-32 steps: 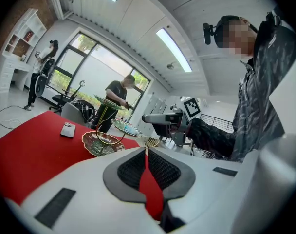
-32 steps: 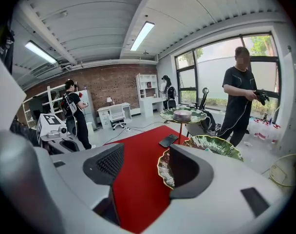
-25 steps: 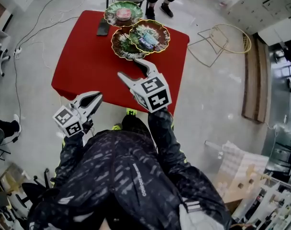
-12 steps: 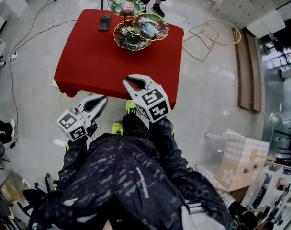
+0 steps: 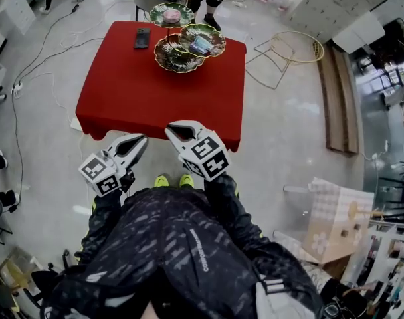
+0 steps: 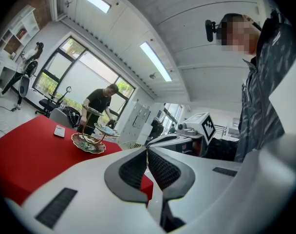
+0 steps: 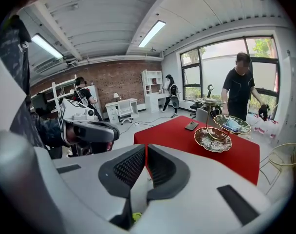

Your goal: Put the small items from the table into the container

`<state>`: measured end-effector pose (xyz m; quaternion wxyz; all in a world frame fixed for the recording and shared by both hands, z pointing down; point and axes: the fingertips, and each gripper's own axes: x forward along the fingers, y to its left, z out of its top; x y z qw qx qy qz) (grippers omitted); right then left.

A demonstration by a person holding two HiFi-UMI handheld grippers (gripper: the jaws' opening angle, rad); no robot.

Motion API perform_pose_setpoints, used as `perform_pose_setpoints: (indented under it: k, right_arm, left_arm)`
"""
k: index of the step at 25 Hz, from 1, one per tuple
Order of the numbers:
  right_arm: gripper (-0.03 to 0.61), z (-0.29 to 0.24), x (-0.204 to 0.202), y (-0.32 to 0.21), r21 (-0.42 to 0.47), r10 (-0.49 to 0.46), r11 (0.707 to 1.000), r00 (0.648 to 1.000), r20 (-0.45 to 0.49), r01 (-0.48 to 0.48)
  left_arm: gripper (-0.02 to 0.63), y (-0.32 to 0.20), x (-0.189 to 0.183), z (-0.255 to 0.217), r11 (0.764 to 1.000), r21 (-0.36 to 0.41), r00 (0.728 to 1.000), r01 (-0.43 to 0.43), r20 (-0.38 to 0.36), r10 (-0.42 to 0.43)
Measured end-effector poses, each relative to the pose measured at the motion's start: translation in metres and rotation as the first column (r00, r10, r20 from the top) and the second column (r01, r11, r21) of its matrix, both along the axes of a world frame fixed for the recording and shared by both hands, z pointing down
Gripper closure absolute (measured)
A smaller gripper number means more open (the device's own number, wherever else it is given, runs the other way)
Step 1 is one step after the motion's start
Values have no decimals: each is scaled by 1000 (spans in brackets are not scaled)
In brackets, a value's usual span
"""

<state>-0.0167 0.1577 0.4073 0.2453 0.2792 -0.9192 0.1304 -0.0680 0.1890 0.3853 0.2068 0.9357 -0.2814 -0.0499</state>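
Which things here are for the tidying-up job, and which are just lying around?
For the job: red table, tiered dish stand, dark phone-like item on the table, left gripper and right gripper, both shut and empty.

Just lying about: gold wire frame on the floor, cables, wooden boards.

A: Your left gripper (image 5: 137, 141) has its jaws pressed tight together, with nothing between them. It points flat, away from you.

B: Your right gripper (image 5: 173, 131) is closed and empty too. It sits just right of the left one and tips down a little.
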Motion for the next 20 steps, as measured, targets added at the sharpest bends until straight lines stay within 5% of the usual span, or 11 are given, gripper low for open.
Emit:
perform_pose_setpoints:
  k: [20]
  right_arm:
    - [554,-6,-4,6,27,-9,1000,1000,3,9]
  left_arm:
    - [598,-1,9,-7,1000,14,1000,-26,9,26]
